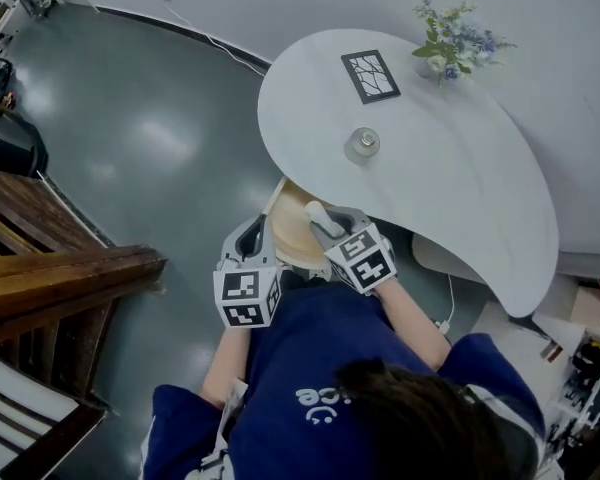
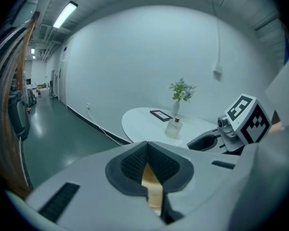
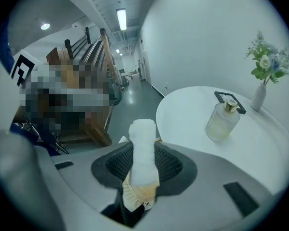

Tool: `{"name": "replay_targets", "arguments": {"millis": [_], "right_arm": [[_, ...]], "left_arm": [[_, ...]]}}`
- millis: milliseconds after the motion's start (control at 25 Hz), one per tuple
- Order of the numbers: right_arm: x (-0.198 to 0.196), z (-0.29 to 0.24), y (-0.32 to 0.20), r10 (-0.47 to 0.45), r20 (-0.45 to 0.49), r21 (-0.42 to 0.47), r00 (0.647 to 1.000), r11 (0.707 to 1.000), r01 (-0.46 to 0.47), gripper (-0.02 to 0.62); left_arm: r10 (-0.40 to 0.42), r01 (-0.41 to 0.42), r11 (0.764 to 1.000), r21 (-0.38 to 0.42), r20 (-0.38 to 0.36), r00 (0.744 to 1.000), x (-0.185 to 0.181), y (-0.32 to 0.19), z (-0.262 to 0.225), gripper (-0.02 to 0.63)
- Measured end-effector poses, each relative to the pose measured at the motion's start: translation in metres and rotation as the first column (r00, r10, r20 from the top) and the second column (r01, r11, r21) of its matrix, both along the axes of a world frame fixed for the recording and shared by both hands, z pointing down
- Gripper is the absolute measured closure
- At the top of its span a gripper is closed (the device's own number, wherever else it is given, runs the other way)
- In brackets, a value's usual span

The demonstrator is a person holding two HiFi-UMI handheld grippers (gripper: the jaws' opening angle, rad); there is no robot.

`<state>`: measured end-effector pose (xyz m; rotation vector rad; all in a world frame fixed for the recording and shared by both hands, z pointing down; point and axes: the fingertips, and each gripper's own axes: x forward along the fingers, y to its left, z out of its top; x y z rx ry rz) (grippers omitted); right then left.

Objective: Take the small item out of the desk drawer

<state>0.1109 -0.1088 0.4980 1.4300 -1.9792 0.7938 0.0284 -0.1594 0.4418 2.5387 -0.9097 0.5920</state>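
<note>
**Inspector:** State of the right tongs?

**Observer:** The right tongs (image 3: 143, 165) are clamped on the small item (image 3: 143, 146), a white padded roll with a crinkled cream end. The grip is low on the roll, so most of its length stands free above the pads.

**Inspector:** Where is it relative to the drawer?

**Observer:** In the head view it shows against the open drawer (image 1: 292, 238), just under the near edge of the white tabletop (image 1: 450, 183). I judge it lifted out, with only the set-down remaining.

**Inspector:** Left tongs?

**Observer:** The left tongs (image 2: 147, 147) are closed, pads meeting at the tips. A tan sliver shows in the gap below them. It is probably drawer wood beyond, not a held thing, though I cannot confirm that. They sit just beside the drawer's left edge, likely placed to steady or push it shut.

**Inspector:** Risks?

**Observer:** The roll looks soft and is held near one end, so it may bend or slip. A glass bottle (image 1: 362, 143) stands on the tabletop near that edge and should be avoided.
</note>
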Motion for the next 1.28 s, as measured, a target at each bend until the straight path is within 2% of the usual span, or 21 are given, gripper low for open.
{"name": "replay_targets", "arguments": {"millis": [280,600,840,1040,1280], "right_arm": [[0.026,-0.036,0.002,0.117,0.011,0.108,0.993,0.987,-0.117,0.459],[0.045,-0.071,0.004,0.226,0.007,0.244,0.974,0.944,-0.221,0.459],[0.067,-0.106,0.012,0.323,0.038,0.357,0.946,0.879,-0.315,0.459],[0.089,-0.132,0.023,0.381,0.021,0.445,0.924,0.824,-0.35,0.459],[0.111,-0.167,0.043,0.461,0.027,0.545,0.887,0.737,-0.399,0.459]], "left_arm": [[0.047,-0.046,0.999,0.027,-0.034,0.998,0.018,0.003,-0.011,0.603],[0.118,-0.114,0.991,0.067,-0.054,0.992,0.035,0.006,-0.027,0.603],[0.141,-0.131,0.985,0.116,-0.088,0.986,0.05,0.009,-0.044,0.603],[0.136,-0.111,0.978,0.176,-0.135,0.981,0.059,0.006,-0.067,0.602],[0.146,-0.09,0.958,0.273,-0.191,0.971,0.061,0.006,-0.103,0.603]]}}
